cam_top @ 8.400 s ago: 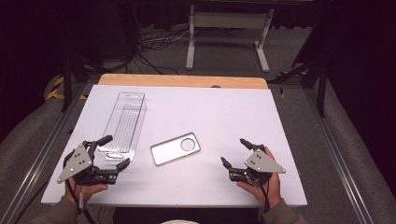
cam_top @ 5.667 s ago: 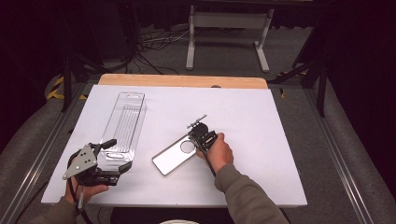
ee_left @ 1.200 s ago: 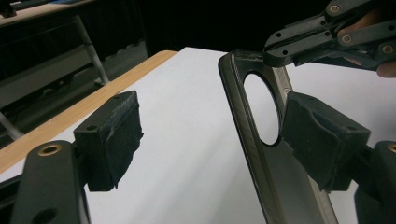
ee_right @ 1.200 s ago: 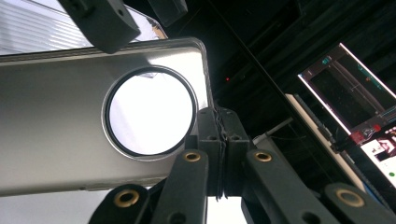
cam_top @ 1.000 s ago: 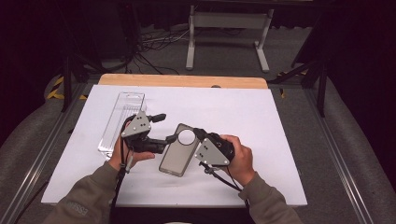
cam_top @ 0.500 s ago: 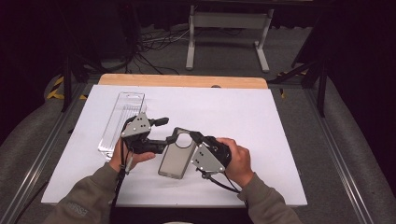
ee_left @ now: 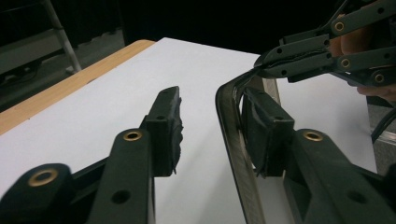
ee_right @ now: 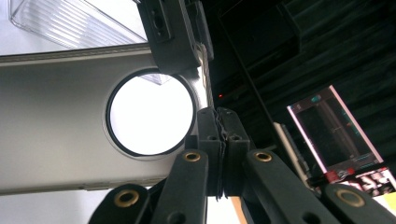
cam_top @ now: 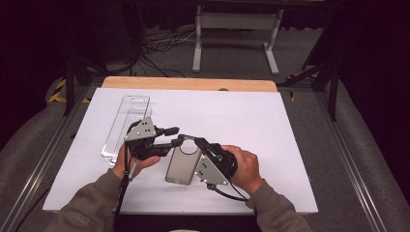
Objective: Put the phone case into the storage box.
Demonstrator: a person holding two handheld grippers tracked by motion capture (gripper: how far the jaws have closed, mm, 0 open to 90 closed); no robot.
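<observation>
A white rectangular table top (cam_top: 251,121) with a light wooden strip along its far edge carries everything, ringed by grey floor and dark surroundings. Near its left side lies a long clear ribbed plastic tray (cam_top: 124,126), lengthwise away from the person.

Nearer the person, at the middle of the table, is a grey translucent phone case with a round cut-out (cam_top: 183,164), lifted at its far end between the two tools. The right gripper view shows it from below, its circular hole (ee_right: 150,112) bright against the white surface.

The right gripper (cam_top: 189,139) comes in from the right, its jaws pressed tightly together on the rim of the case at the far corner; in its own view the two black pads meet with only the thin edge pinched between them (ee_right: 223,140).

The left gripper (cam_top: 178,135) reaches from the left to the same far end. Its jaws have just been closing and now stand fairly narrow, astride the case's end rim: the right-hand pad (ee_left: 264,130) lies inside, against the wall, while the left-hand pad (ee_left: 166,126) is apart from it outside, over bare table.
</observation>
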